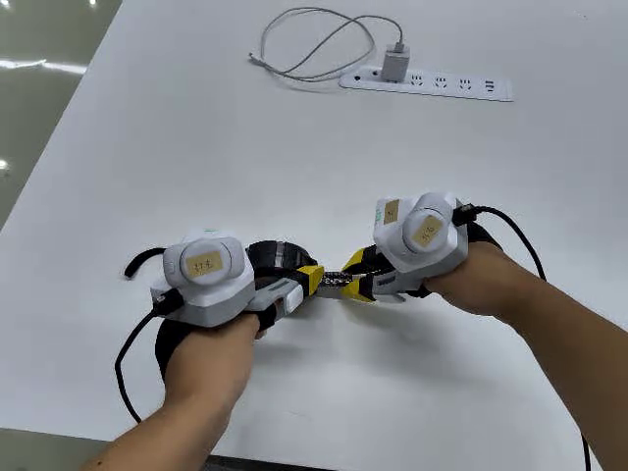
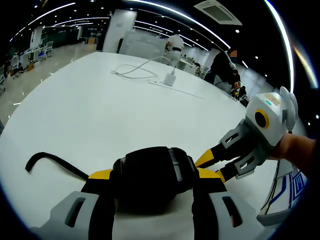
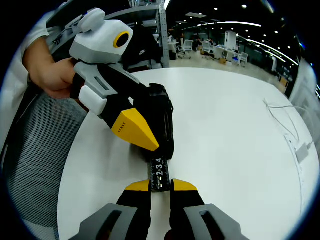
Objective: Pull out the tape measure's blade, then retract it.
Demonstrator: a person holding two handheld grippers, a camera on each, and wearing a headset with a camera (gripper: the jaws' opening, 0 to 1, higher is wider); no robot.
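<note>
Tape measure (image 3: 161,117): case clamped in left gripper (image 2: 152,182).
Blade (image 3: 159,172): short length out, pinched by right gripper (image 3: 161,186).
Pull: draw straight along worktop (image 1: 245,147), case held steady.

Matt tape measure (image 3: 162,116), smooth table (image 1: 196,147)

The tape measure (image 3: 159,117) has a plain black case. The short stretch of blade (image 3: 159,172) between it and the right gripper (image 3: 160,186) is dark with pale numerals and tick marks. The left gripper (image 2: 155,176) and the right one share one scheme: white and light-grey bodies, black jaws, yellow tips. A black strap (image 2: 62,161) lies beside the left gripper. The table (image 1: 196,147) beneath them is plain white. Beyond the jaws, the power strip (image 1: 432,82), charger (image 1: 395,65) and cable (image 1: 314,44) are all white.
</note>
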